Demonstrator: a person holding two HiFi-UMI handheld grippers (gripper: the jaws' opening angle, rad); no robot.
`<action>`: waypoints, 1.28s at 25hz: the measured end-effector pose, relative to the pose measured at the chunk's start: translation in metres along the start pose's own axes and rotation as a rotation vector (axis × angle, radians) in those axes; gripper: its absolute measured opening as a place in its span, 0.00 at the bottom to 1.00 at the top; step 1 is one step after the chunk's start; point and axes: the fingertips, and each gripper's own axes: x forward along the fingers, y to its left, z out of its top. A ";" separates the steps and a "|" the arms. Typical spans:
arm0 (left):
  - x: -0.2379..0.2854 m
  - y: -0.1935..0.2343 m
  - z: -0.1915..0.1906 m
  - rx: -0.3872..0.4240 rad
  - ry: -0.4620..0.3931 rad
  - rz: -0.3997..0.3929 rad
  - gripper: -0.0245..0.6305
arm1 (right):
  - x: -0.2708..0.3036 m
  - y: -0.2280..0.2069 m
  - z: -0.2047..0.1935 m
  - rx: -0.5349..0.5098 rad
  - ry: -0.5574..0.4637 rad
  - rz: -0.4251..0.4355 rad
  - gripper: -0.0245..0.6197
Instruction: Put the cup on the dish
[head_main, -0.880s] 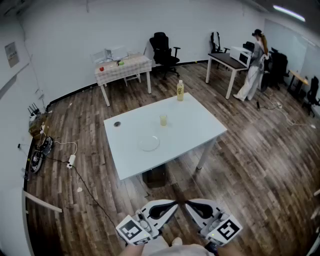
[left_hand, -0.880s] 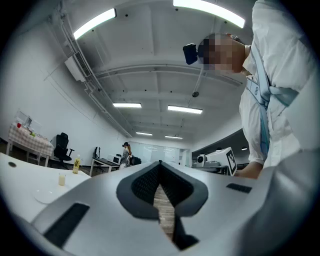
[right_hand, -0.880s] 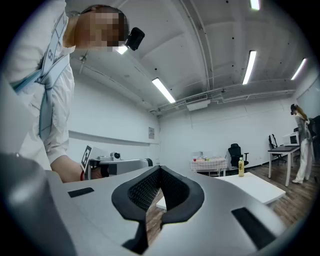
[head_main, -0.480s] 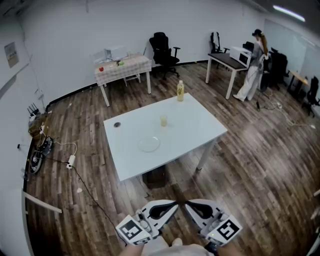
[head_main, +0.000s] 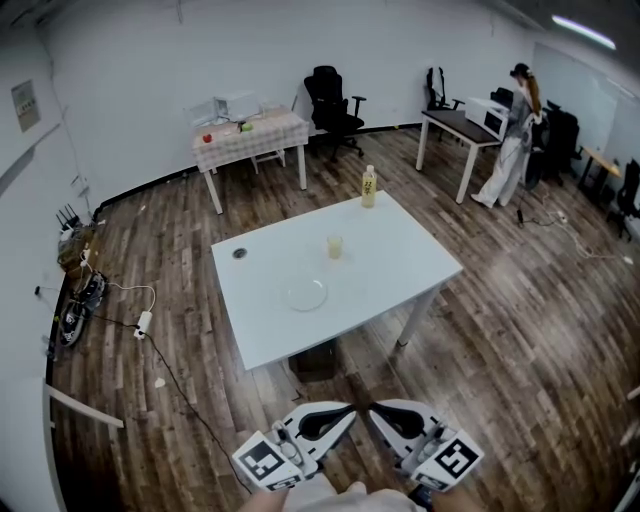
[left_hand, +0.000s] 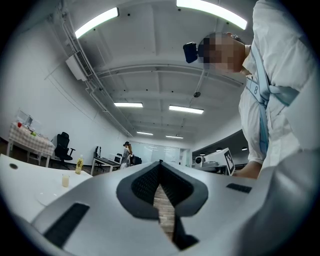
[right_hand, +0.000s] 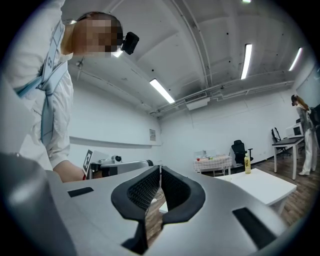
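Observation:
A small clear cup (head_main: 334, 246) with yellowish liquid stands near the middle of the white table (head_main: 400, 265). A clear glass dish (head_main: 307, 294) lies on the table in front of the cup and to its left, apart from it. Both grippers are held low, well short of the table's near edge. My left gripper (head_main: 349, 408) and my right gripper (head_main: 371, 408) are both shut with nothing between the jaws, tips nearly meeting. The left gripper view shows the cup (left_hand: 65, 180) far off to the left; in the right gripper view the table (right_hand: 260, 185) lies to the right.
A yellow bottle (head_main: 369, 187) stands at the table's far edge, a small dark round thing (head_main: 239, 254) at its left. A dark box (head_main: 314, 360) sits under the table. Behind are a checked table (head_main: 250, 132), office chair (head_main: 328, 100), desk with microwave (head_main: 462, 125) and a person (head_main: 510, 130). Cables (head_main: 110, 300) lie left.
The view has shifted slightly: the table and its things sit a little lower and to the right in the picture. Both grippers stay shut in the same place.

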 end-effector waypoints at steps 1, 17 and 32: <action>-0.001 0.004 0.001 -0.001 -0.001 0.002 0.04 | 0.005 -0.001 0.000 0.003 0.000 0.003 0.09; -0.012 0.121 0.027 0.006 -0.007 0.003 0.04 | 0.116 -0.053 -0.001 0.008 -0.011 0.002 0.09; -0.011 0.226 0.048 0.005 -0.013 -0.081 0.04 | 0.208 -0.107 0.002 -0.014 0.008 -0.068 0.09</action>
